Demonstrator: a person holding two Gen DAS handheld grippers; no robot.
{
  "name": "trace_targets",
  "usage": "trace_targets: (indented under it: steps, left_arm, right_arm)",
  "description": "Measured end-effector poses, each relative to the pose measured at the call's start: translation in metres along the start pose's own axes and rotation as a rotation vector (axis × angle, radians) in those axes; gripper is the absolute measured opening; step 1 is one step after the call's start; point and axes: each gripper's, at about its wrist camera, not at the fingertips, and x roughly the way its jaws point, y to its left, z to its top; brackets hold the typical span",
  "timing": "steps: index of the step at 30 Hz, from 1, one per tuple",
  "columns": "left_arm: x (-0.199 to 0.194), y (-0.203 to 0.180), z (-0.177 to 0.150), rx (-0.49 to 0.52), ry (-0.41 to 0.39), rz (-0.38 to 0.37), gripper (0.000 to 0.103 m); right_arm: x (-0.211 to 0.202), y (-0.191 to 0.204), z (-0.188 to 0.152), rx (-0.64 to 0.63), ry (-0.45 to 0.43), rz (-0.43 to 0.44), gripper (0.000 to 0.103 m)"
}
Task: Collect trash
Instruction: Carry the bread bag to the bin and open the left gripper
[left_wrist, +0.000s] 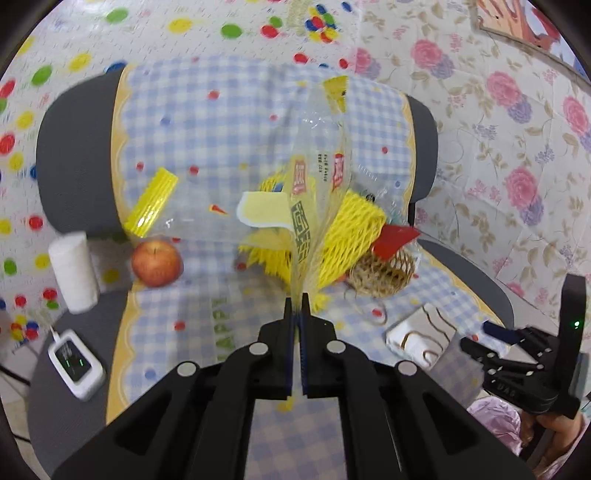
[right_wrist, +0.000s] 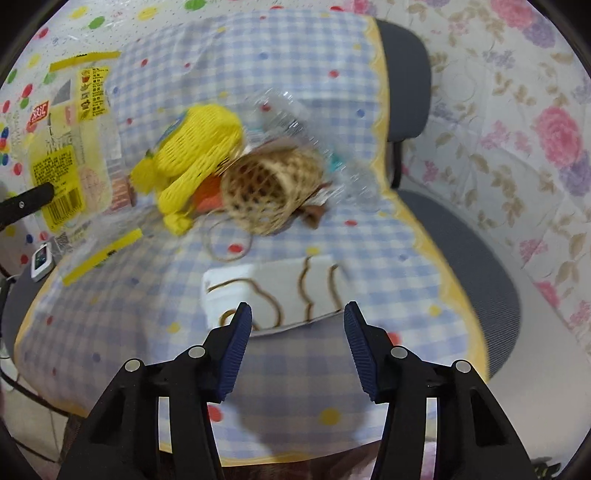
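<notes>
My left gripper (left_wrist: 295, 302) is shut on the lower end of a clear plastic wrapper (left_wrist: 321, 147) with yellow print. The wrapper hangs lifted above a pile of yellow foam netting (left_wrist: 351, 229), a brown mesh net (left_wrist: 380, 273) and a red scrap (left_wrist: 395, 240). In the right wrist view the wrapper (right_wrist: 74, 147) shows at the left. My right gripper (right_wrist: 297, 314) stands open just over a white box with brown squiggles (right_wrist: 273, 291). The box's near edge lies between the fingertips, and I see no pad pressing on it.
A blue checked cloth (left_wrist: 221, 129) covers a grey chair. On it lie an apple (left_wrist: 157, 262) and a yellow foam strip (left_wrist: 151, 203). A white paper roll (left_wrist: 72, 273) and a small white device (left_wrist: 75, 363) sit at the chair's left edge. Crumpled clear plastic (right_wrist: 295, 122) lies behind the nets.
</notes>
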Motion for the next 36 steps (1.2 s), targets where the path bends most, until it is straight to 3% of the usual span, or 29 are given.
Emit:
trace_targets:
  steps: [6, 11, 16, 19, 21, 23, 27, 33, 36]
  left_arm:
    - [0.006, 0.008, -0.015, -0.031, 0.018, -0.011, 0.000]
    - [0.009, 0.009, -0.016, -0.033, 0.013, -0.023, 0.000]
    - [0.011, 0.009, -0.019, -0.025, 0.014, -0.024, 0.000]
    - [0.012, 0.010, -0.021, -0.026, 0.017, -0.031, 0.000]
    - [0.012, 0.008, -0.021, -0.025, 0.019, -0.035, 0.000]
    - [0.009, 0.007, -0.021, -0.019, 0.017, -0.047, 0.000]
    - [-0.007, 0.000, -0.018, 0.001, -0.003, -0.082, 0.000]
    - [-0.036, -0.041, -0.009, 0.044, -0.057, -0.225, 0.000]
    - [-0.041, -0.077, -0.018, 0.085, -0.048, -0.304, 0.000]
  right_arm:
    - [0.011, 0.015, -0.010, -0.011, 0.014, 0.051, 0.063]
    - [0.027, 0.044, -0.013, -0.142, 0.022, 0.015, 0.061]
    - [0.040, 0.056, -0.009, -0.194, 0.006, 0.022, 0.049]
    - [0.046, 0.049, -0.005, -0.155, 0.029, 0.081, 0.033]
    - [0.048, 0.049, -0.003, -0.151, 0.037, 0.084, 0.012]
    - [0.049, 0.046, -0.002, -0.141, 0.039, 0.071, 0.004]
    - [0.019, 0.026, 0.003, -0.075, -0.022, 0.068, 0.002]
    - [-0.072, -0.007, 0.011, 0.014, -0.163, 0.020, 0.001]
    - [-0.104, -0.016, 0.002, 0.047, -0.186, -0.030, 0.001]
